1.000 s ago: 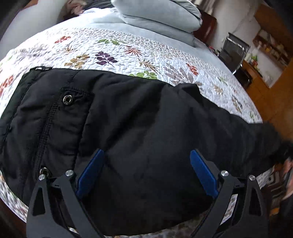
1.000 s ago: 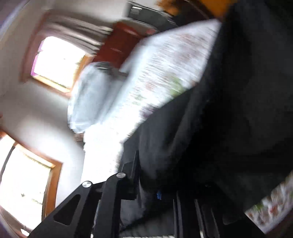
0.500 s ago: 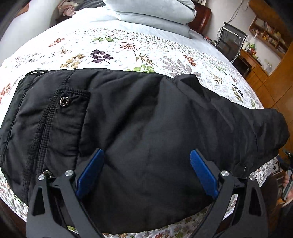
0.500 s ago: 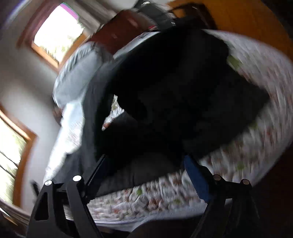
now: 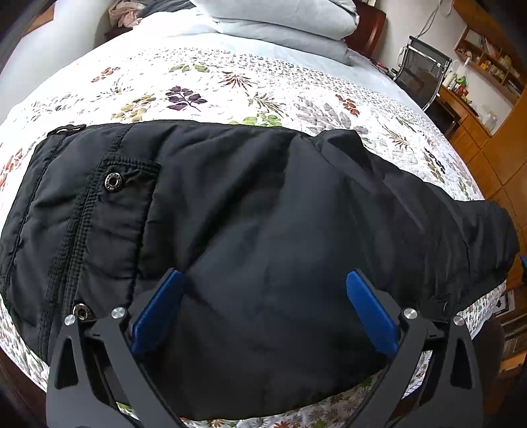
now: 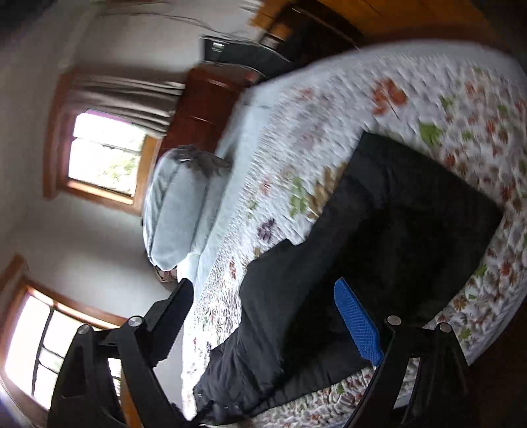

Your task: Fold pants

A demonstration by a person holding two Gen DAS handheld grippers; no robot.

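Black padded pants (image 5: 263, 230) lie folded across the near edge of a bed with a floral quilt (image 5: 230, 85). The waist with metal snaps (image 5: 113, 181) is at the left, the folded leg end at the right. My left gripper (image 5: 263, 306) is open and empty, hovering just above the pants' middle near the bed edge. In the right wrist view, which is tilted and blurred, the pants (image 6: 378, 250) lie on the quilt (image 6: 428, 98). My right gripper (image 6: 263, 312) is open and empty above their near edge.
Grey-blue pillows (image 5: 283, 23) are stacked at the head of the bed. A black chair (image 5: 421, 75) and wooden desk with shelves (image 5: 477, 108) stand at the far right. Windows (image 6: 105, 154) and a wooden headboard (image 6: 204, 108) show in the right wrist view.
My right gripper let go of the pants' leg end, opened and pulled back from the bed. The leg end now lies flat on the folded pants. My left gripper stayed open in place.
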